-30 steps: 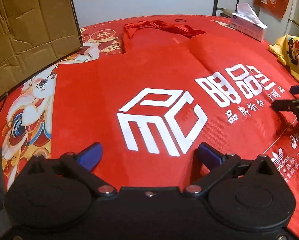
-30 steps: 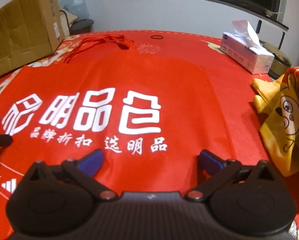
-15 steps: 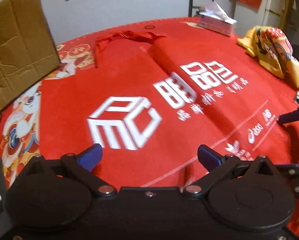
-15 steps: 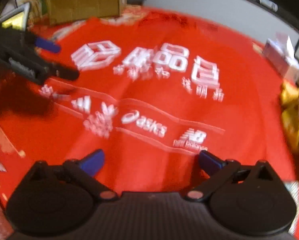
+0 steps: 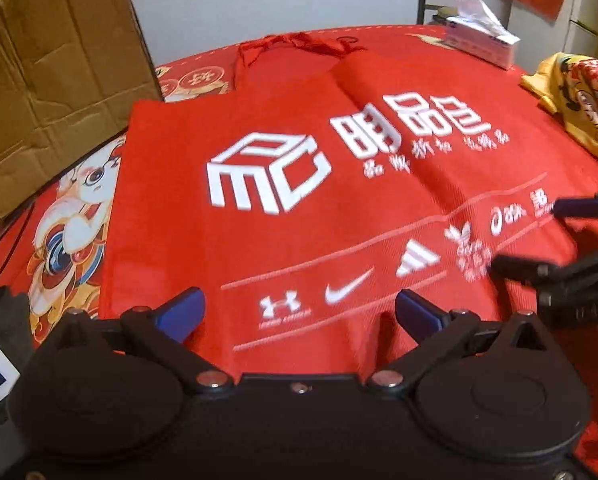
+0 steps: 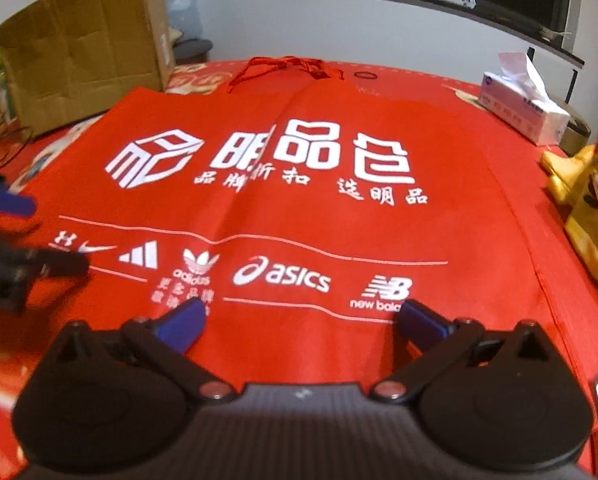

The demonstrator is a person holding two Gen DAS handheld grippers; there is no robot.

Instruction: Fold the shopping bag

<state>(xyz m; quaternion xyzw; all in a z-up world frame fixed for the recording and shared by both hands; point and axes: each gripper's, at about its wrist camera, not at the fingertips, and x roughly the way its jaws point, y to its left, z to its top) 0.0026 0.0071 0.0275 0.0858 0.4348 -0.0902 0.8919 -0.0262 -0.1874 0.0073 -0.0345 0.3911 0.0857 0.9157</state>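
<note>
A red shopping bag [image 5: 283,152] [image 6: 439,216] with white logos lies flat and unfolded on the red tablecloth, its red handles [image 5: 295,42] [image 6: 287,66] at the far end. My left gripper [image 5: 299,312] hovers open over the bag's near left corner, nothing between its blue fingers. My right gripper [image 6: 299,316] stands open over the near edge by the brand logos. In the left wrist view the right gripper [image 5: 539,236] shows at the right side; in the right wrist view the left gripper [image 6: 31,236] shows at the left edge.
A brown cardboard box [image 5: 51,76] [image 6: 83,56] stands at the far left of the table. A tissue box [image 5: 483,44] [image 6: 523,108] sits far right. A yellow printed cloth [image 5: 579,96] [image 6: 591,208] lies at the right edge. A small black ring [image 6: 365,75] lies beyond the handles.
Both grippers have drawn back toward the bag's near edge, so the lower row of brand logos now shows. Both stay open. The bag lies as before.
</note>
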